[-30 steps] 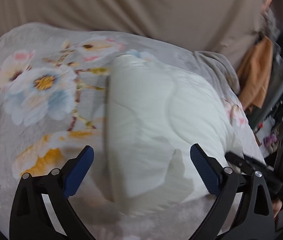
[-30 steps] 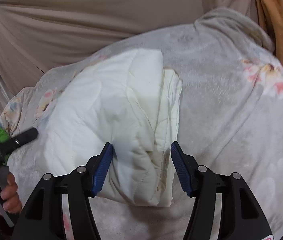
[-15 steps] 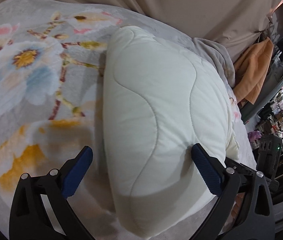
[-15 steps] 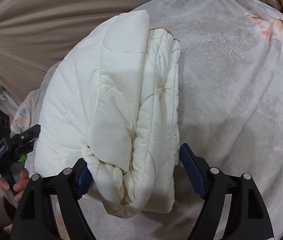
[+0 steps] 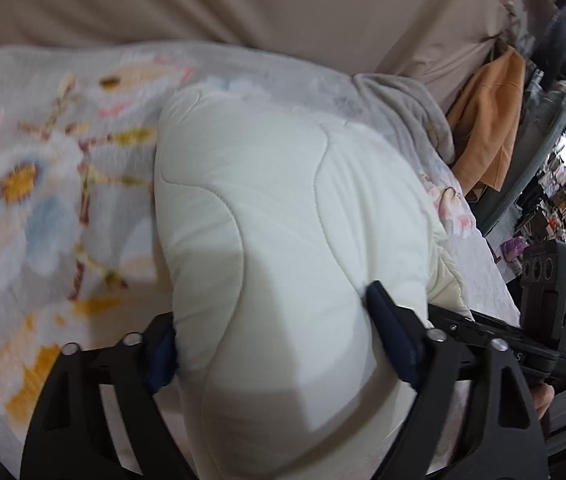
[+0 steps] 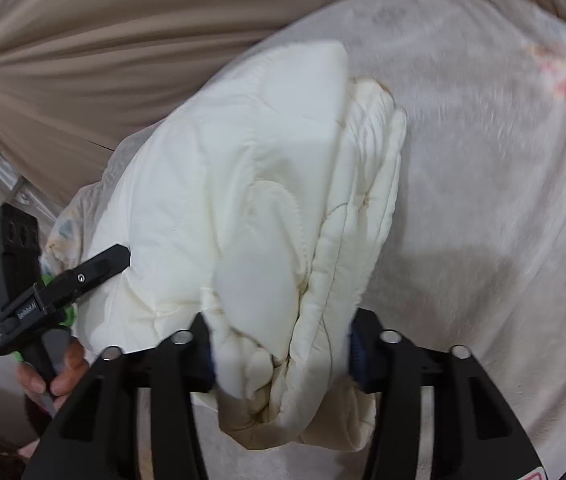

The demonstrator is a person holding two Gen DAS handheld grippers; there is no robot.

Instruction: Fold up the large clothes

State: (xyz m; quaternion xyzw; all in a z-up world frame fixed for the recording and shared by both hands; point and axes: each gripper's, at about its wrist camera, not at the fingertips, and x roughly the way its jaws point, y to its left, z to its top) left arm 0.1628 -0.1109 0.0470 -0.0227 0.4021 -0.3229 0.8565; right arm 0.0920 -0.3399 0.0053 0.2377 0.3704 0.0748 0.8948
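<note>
A folded cream quilted jacket lies on a grey floral blanket. My left gripper is shut on its near folded edge, blue pads pressing into the padding on both sides. In the right wrist view the same jacket shows its stacked layers, and my right gripper is shut on the bundled end of the jacket. The left gripper also shows in the right wrist view at the jacket's left side, held by a hand.
The blanket covers the bed. A beige curtain hangs behind. An orange garment hangs at the right, with cluttered shelves beyond the bed's right edge.
Both grippers moved in over the jacket's ends and closed on them; a second ago both were open with the jacket between the fingers.
</note>
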